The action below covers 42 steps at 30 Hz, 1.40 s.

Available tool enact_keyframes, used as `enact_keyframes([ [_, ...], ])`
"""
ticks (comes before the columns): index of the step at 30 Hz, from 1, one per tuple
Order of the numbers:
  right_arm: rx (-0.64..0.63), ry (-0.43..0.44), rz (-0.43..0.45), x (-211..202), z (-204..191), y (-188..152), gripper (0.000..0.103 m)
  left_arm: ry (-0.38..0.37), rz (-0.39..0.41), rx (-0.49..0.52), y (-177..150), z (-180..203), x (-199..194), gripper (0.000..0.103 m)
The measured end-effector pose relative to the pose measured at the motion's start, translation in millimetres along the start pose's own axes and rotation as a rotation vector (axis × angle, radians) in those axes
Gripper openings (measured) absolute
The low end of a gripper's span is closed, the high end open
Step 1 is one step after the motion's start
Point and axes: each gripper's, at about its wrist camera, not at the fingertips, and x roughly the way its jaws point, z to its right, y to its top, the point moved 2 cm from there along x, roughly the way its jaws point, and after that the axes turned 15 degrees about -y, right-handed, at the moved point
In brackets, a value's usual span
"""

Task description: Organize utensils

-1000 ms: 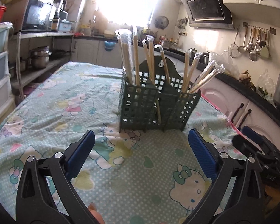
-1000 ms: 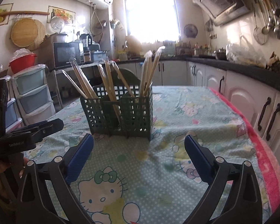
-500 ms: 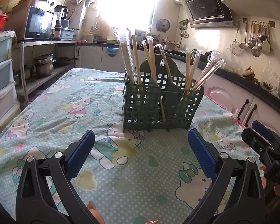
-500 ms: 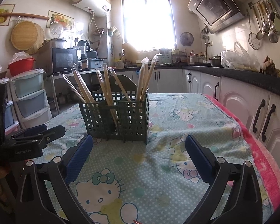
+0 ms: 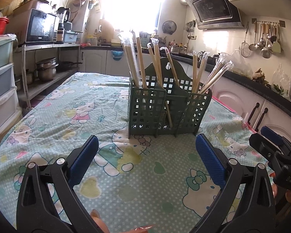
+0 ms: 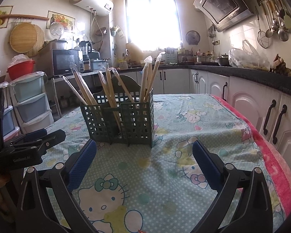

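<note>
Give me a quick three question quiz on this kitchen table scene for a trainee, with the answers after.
1. True or false: the left gripper is shut on a chopstick.
2. Where are the wrapped chopsticks? A) flat on the tablecloth B) standing in the green holder C) in the right gripper
3. Fill in: the holder stands on the patterned ____.

Key: 1 false, its jaws are open and empty; 2 B; 3 tablecloth.

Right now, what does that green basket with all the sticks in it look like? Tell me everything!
The green basket looks like dark plastic with square holes all over, split into compartments, with a taller arched back. It stands upright on the cartoon-cat tablecloth. Wrapped chopsticks lean out of its compartments. No gripper touches it.
</note>
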Motion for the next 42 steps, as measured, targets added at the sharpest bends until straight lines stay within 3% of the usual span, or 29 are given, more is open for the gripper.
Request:
enact_keyframes([
  [42, 0.008, -0.002, -0.019, 2.6, 0.7, -5.3, 0.096, 0.003, -0.008, 0.002, -2.2, -0.3, -0.1, 0.092],
])
